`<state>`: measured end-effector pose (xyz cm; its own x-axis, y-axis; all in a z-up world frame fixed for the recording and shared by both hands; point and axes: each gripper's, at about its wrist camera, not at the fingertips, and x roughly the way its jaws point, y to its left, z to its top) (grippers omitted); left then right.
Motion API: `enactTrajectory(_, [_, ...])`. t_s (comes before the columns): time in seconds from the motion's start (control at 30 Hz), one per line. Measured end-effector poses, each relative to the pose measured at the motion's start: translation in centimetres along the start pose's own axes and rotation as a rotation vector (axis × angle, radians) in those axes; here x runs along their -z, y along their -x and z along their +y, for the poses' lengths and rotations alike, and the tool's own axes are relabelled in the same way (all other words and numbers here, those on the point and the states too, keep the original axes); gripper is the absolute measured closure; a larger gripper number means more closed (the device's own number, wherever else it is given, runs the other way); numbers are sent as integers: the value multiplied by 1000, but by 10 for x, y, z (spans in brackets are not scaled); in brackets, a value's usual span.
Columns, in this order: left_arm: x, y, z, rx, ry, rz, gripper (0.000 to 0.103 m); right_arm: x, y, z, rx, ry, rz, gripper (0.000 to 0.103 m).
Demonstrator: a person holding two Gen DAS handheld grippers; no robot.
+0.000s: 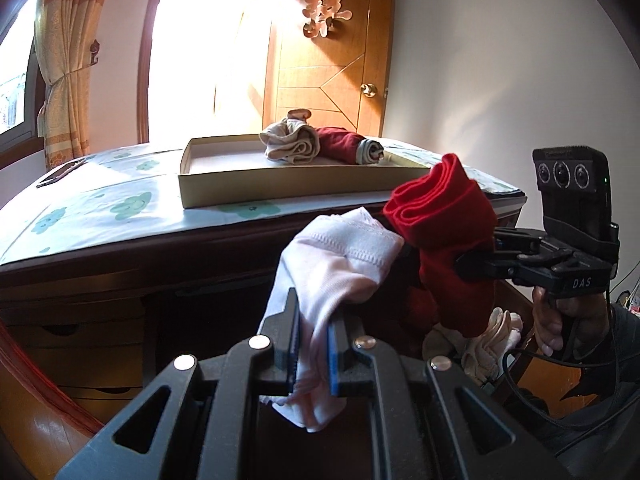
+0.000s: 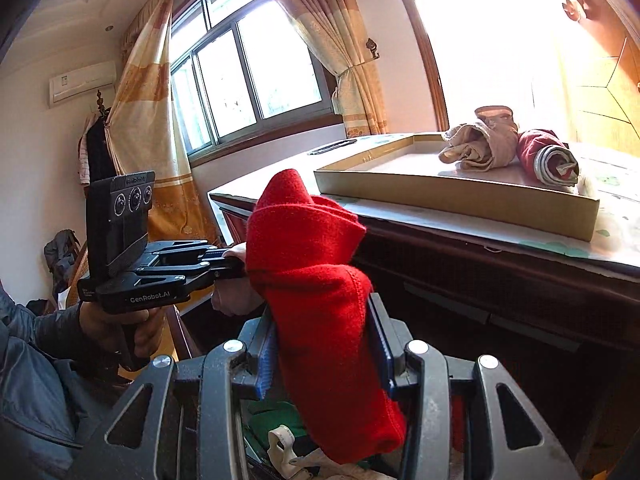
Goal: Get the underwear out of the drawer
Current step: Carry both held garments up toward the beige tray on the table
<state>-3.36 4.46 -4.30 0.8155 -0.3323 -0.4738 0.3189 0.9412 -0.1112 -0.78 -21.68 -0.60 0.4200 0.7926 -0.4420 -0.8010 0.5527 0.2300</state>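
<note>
We are clamping soft pale-pink cotton underwear (image 1: 340, 268) in the left tool (image 1: 314, 346) and bright red knitted underwear (image 2: 316, 280) in the right tool (image 2: 324, 344). Both are dangling loosely, risking snagging the dark wooden table (image 2: 460, 248) edge.

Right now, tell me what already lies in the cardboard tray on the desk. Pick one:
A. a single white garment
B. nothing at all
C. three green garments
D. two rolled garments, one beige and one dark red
D: the cardboard tray holds a rolled beige garment and, beside it, a rolled dark red garment, while the left gripper grips a white piece and the right gripper a bright red one.
</note>
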Motion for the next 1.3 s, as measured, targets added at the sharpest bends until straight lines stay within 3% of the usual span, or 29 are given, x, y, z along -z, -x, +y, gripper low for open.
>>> enactTrajectory(0.67, [-12, 31, -5, 15, 45, -144, 94, 0, 26, -4, -15, -33, -143, 60])
enactTrajectory(0.77, [-15, 34, -5, 15, 55, -159, 94, 0, 30, -6, 6, -52, -167, 60])
enactTrajectory(1.3, [-28, 42, -7, 18, 54, -204, 94, -1, 50, -20, -46, -124, -270, 60])
